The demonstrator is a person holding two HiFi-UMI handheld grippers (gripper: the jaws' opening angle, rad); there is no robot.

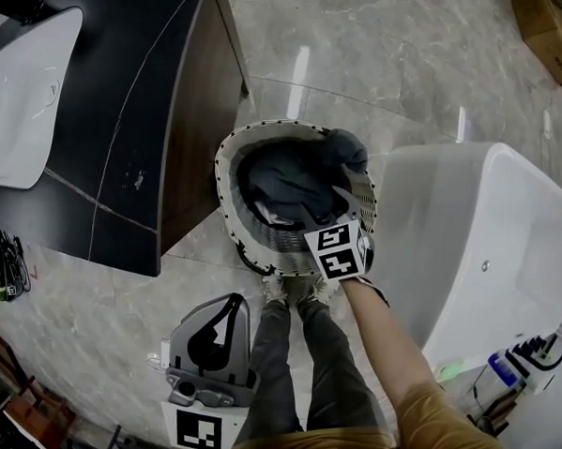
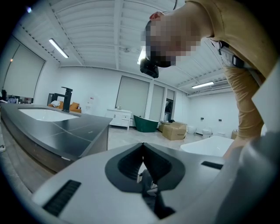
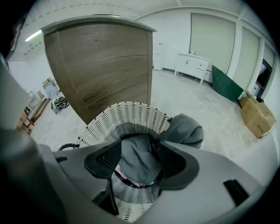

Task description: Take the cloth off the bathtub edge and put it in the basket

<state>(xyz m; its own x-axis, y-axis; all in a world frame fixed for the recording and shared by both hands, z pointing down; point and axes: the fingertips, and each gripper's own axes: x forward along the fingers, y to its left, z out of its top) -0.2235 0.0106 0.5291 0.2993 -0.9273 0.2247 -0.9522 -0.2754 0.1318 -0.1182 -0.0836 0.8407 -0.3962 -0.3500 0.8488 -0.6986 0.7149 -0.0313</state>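
Note:
A white woven basket stands on the floor beside the white bathtub. A dark grey cloth lies in the basket, with one fold bunched over the far rim. My right gripper points down over the basket's near right rim. In the right gripper view the cloth hangs between the parted jaws of the right gripper above the basket; the left pad's face shows bare. My left gripper is held low at the left, shut and empty.
A dark counter with a white sink and a wood side panel stands left of the basket. The person's legs and shoes are just before it. A cardboard box sits far right; bottles by the tub.

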